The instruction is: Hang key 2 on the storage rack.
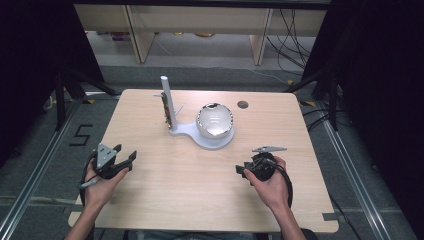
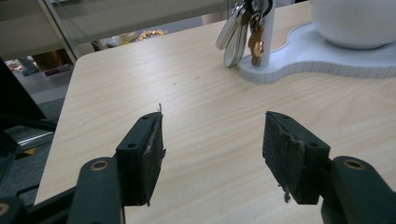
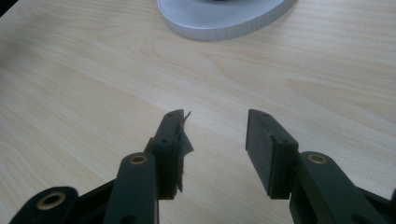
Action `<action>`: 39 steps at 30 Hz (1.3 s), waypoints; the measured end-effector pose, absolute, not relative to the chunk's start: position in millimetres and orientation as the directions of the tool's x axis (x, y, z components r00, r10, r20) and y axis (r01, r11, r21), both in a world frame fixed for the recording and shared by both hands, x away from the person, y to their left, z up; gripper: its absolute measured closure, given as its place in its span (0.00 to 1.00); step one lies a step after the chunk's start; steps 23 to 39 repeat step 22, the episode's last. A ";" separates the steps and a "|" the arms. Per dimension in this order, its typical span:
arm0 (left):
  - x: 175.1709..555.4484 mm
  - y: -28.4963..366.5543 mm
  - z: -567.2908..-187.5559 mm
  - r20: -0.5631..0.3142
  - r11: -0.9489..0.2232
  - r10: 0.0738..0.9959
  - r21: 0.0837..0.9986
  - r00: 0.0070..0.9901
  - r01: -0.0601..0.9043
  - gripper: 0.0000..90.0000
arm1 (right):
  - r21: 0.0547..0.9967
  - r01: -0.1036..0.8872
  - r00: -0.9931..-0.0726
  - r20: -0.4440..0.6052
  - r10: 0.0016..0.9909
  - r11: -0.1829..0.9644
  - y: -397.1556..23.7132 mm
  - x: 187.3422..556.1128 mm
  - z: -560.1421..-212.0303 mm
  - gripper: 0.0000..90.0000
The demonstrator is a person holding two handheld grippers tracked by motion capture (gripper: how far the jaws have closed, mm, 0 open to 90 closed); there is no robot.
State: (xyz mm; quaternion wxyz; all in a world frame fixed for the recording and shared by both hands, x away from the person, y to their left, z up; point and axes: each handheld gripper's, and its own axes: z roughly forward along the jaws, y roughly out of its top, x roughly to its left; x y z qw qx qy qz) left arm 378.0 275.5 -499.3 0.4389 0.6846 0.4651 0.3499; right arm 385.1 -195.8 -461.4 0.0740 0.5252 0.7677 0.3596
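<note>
1. Keys on a metal ring (image 2: 240, 32) are hung from the white upright post (image 1: 166, 102) at twelve o'clock, off the tabletop for easy reach.
2. Left gripper (image 1: 126, 159) is held spread and empty, aimed at them.
3. Right gripper (image 1: 241, 171) is parked spread, empty, at four o'clock.

Evenly lit counter in a dim room

The high view is soft and low in detail: the counter (image 1: 200, 185) is bright under overhead light, while both side edges fall into near black. The bowl (image 1: 215, 120) carries a white glare on its rim. In the left gripper view the keys (image 2: 243, 32) are slightly blurred; the near black pads (image 2: 152, 158) show frayed edges sharply, casting faint shadows.
</note>
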 end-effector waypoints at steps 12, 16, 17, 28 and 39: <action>358.3 275.4 -524.0 0.017 -0.124 0.952 0.934 0.307 0.334 0.40 | 0.623 0.759 -0.443 0.282 0.851 0.189 -192.0 383.4 -466.8 0.64; 358.2 271.2 -524.1 0.027 -0.135 0.949 0.936 0.315 0.324 0.40 | 0.630 0.752 -0.451 0.277 0.849 0.194 -194.2 383.5 -469.6 0.64; 357.8 270.3 -524.1 0.032 -0.140 0.949 0.935 0.314 0.326 0.40 | 0.630 0.751 -0.452 0.274 0.849 0.197 -194.7 383.9 -470.2 0.64; 357.6 269.4 -524.1 0.038 -0.145 0.948 0.934 0.315 0.326 0.40 | 0.635 0.750 -0.449 0.284 0.847 0.185 -194.3 383.6 -470.4 0.64; 357.6 269.4 -524.1 0.038 -0.145 0.948 0.934 0.315 0.326 0.40 | 0.635 0.750 -0.449 0.284 0.847 0.185 -194.3 383.6 -470.4 0.64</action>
